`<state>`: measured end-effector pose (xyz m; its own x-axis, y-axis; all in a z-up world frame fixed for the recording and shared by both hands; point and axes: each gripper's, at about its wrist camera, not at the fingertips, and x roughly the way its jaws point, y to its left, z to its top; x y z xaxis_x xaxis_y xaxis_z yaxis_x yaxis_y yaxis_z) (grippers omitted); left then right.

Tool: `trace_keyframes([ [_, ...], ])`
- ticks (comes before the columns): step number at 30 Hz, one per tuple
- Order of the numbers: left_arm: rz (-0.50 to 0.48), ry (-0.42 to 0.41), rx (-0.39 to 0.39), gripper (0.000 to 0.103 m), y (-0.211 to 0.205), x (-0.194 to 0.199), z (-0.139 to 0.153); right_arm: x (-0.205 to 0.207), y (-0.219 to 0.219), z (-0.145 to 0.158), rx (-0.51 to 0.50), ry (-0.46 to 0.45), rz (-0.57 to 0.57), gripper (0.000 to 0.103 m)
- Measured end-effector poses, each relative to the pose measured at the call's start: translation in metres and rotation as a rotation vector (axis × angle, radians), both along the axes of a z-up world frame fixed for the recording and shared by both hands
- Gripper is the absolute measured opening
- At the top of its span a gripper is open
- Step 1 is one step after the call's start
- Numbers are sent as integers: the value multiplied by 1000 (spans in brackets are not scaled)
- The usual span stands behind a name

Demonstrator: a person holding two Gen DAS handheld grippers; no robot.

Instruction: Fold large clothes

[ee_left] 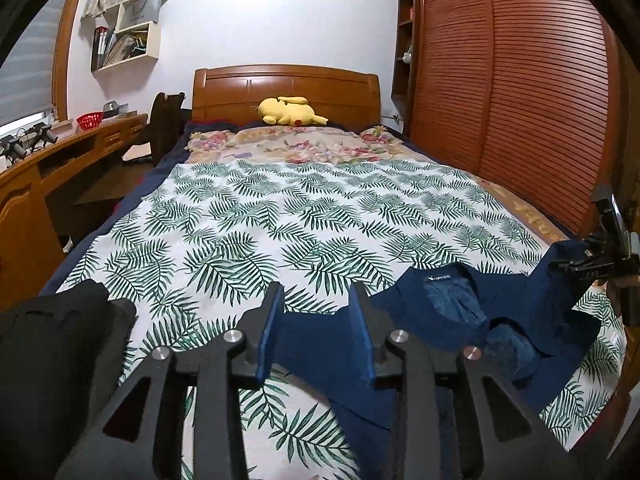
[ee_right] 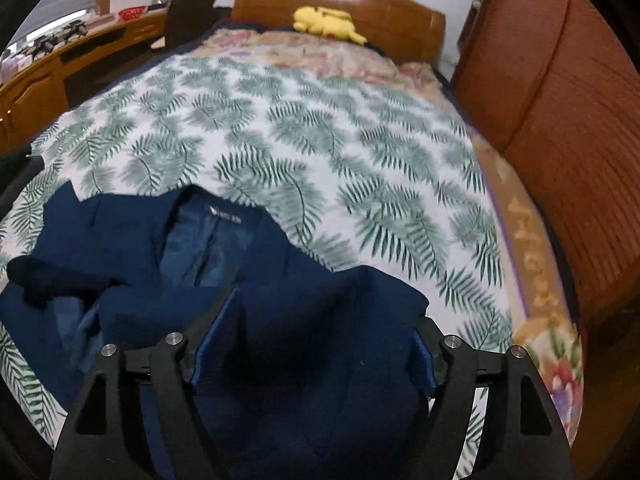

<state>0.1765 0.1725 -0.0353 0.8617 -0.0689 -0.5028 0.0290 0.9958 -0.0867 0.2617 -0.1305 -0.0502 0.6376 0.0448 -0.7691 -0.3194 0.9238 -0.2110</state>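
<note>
Both grippers are parted. Left gripper straddles the jacket's shoulder, right gripper straddles the opposite side, probably to spread it flat on the leaf-print sheet; beyond, a yellow plush.

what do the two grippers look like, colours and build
Both match: the left gripper and right gripper have matte black angular linkage arms with cut-out slots, round silver pivot bolts, and flat blue finger pads. No cables, markings or sleeves show.
</note>
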Motion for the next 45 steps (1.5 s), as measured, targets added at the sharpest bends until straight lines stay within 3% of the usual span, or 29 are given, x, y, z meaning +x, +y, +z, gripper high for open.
trace_keyframes([
  [6,-3,24,0,34,0,3,-10,-15,-27,-3,-21,-36,-62,77],
  [9,-4,37,10,34,-1,6,-16,-27,-20,9,12,-76,-3,77],
  [15,-4,61,32,34,-3,9,-26,-32,41,12,84,-64,171,77],
  [24,5,94,65,34,7,1,-43,-45,180,-30,141,50,499,77],
  [29,16,109,45,34,22,-8,-51,-58,227,-39,154,90,625,77],
  [35,27,111,18,35,36,-15,-54,-66,257,-52,80,138,701,77],
  [45,21,104,15,35,39,-17,-53,-70,249,-58,42,213,727,77],
])
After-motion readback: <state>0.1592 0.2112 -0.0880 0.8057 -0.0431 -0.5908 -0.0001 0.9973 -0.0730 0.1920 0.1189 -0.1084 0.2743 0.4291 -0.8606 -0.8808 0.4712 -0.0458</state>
